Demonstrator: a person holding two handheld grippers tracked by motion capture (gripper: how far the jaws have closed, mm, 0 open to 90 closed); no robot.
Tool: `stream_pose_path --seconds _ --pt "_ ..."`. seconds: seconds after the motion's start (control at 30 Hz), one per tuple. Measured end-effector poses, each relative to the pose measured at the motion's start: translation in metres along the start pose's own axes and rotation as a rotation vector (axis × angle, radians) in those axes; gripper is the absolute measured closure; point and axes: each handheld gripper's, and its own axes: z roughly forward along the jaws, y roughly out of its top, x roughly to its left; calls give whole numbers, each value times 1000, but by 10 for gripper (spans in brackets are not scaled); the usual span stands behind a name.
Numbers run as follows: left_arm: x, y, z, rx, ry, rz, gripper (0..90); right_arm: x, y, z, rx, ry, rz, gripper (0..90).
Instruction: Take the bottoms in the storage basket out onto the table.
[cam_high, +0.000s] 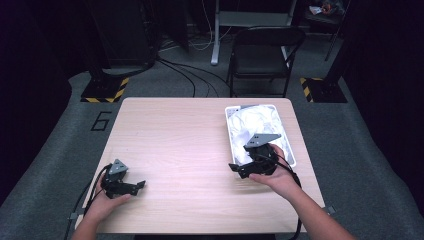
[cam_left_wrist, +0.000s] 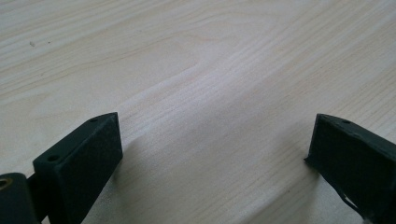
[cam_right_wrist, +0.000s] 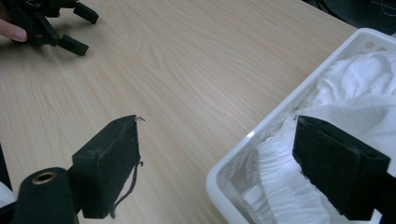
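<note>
A white plastic basket (cam_high: 289, 150) stands at the table's right side, full of crumpled white cloth (cam_high: 255, 122). My right gripper (cam_high: 238, 169) hovers at the basket's near left corner, open, its jaws pointing left. In the right gripper view the basket's rim (cam_right_wrist: 280, 109) runs between the jaws of the right gripper (cam_right_wrist: 217, 126). One jaw hangs over bare wood, the other over the cloth (cam_right_wrist: 364, 79), and neither grips anything. My left gripper (cam_high: 139, 185) rests low at the table's near left, open. In the left gripper view the left gripper (cam_left_wrist: 215, 123) has just wood between its jaws.
The light wooden table (cam_high: 175, 145) has bare wood across its middle and left. A black folding chair (cam_high: 262, 55) stands behind the far edge, with cables on the grey floor. The left gripper (cam_right_wrist: 51, 21) and a fingertip appear at the upper left of the right gripper view.
</note>
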Motion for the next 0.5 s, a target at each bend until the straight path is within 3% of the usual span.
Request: stream_pose_path --seconds 0.5 --pt "0 0 0 0 0 0 26 -21 13 -4 0 -64 -2 133"
